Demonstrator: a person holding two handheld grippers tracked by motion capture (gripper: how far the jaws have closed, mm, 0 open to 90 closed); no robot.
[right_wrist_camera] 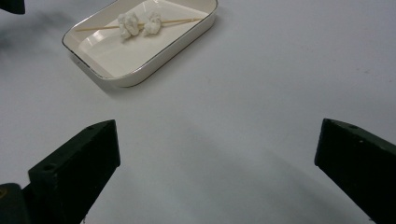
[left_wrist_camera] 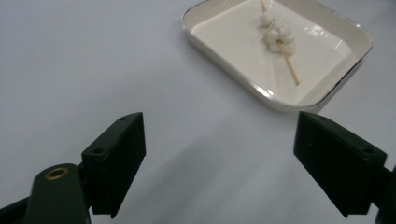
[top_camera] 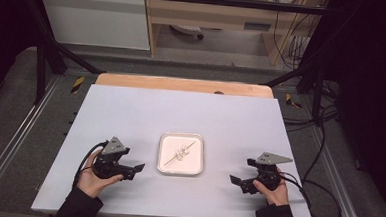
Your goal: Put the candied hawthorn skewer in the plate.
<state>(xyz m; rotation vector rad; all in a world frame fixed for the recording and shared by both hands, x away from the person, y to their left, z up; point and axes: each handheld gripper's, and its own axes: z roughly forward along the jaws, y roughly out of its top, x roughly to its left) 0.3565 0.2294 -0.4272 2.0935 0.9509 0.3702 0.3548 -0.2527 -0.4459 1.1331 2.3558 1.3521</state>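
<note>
A white rectangular tray (top_camera: 165, 162) with a thin shiny rim lies at the middle of the table. In it rests a wooden skewer (top_camera: 180, 153) with small white lumps threaded near its middle; the skewer (left_wrist_camera: 279, 37) and tray (left_wrist_camera: 219, 32) also appear in the left gripper view, and the skewer (right_wrist_camera: 140, 23) in the tray (right_wrist_camera: 121, 60) in the right gripper view. My left gripper (top_camera: 138, 170) is left of the tray, open, jaws wide with nothing between them (left_wrist_camera: 219, 163). My right gripper (top_camera: 236, 181) is right of the tray, open and empty (right_wrist_camera: 215, 172).
The table top (top_camera: 130, 115) is a pale grey sheet over a wooden board (top_camera: 182, 84). Black frame bars and cables (top_camera: 318, 160) run along its sides. Bare surface lies all round the tray.
</note>
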